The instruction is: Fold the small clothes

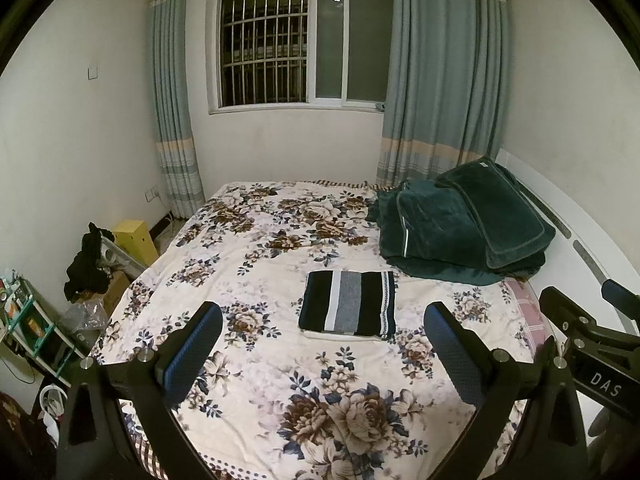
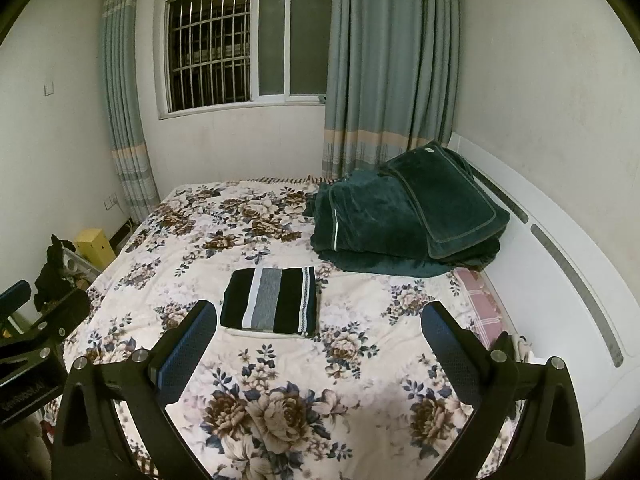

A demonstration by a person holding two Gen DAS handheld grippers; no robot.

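A small garment with black, white and grey stripes (image 1: 347, 304) lies folded into a neat rectangle on the floral bedspread (image 1: 256, 240), a white layer showing under its near edge. It also shows in the right wrist view (image 2: 270, 301). My left gripper (image 1: 323, 316) is open and empty, held above the bed just short of the garment. My right gripper (image 2: 319, 314) is open and empty, to the right of the garment and nearer than it. The right gripper's body shows at the right edge of the left wrist view (image 1: 592, 332).
A pile of dark green blankets (image 2: 404, 220) lies at the bed's far right by the white headboard (image 2: 560, 264). A pink checked cloth (image 2: 482, 304) lies at the right edge. Left of the bed stand a yellow box (image 1: 136, 240), dark clothes (image 1: 88, 264) and a shelf (image 1: 24, 320).
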